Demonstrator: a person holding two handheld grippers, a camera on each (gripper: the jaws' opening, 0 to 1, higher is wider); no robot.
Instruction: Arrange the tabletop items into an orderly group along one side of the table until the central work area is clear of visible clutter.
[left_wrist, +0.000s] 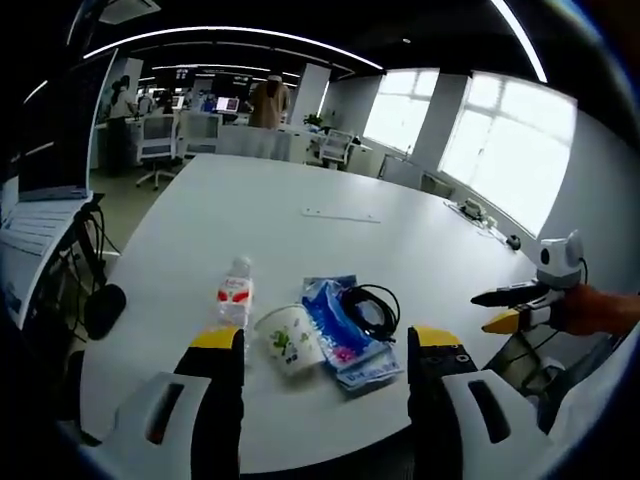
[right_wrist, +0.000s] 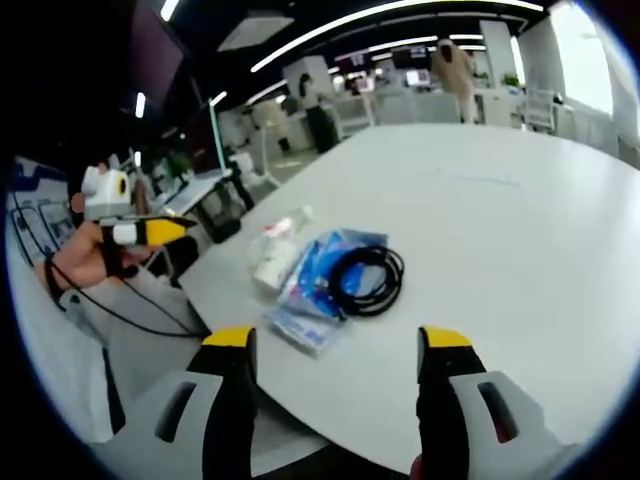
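On the near part of the white table lie a clear water bottle on its side, a tipped paper cup, a blue packet and a coiled black cable resting on the packet. My left gripper hangs open just in front of the cup and packet, touching nothing. My right gripper, held by a hand, hovers off the table's right edge. In the right gripper view the bottle, packet and cable lie ahead of my open right gripper; the left gripper shows at the left.
A thin flat strip lies mid-table, and small items sit at its far right edge. Beyond the table are office chairs, desks and standing people. A screen and dangling cables are at the left.
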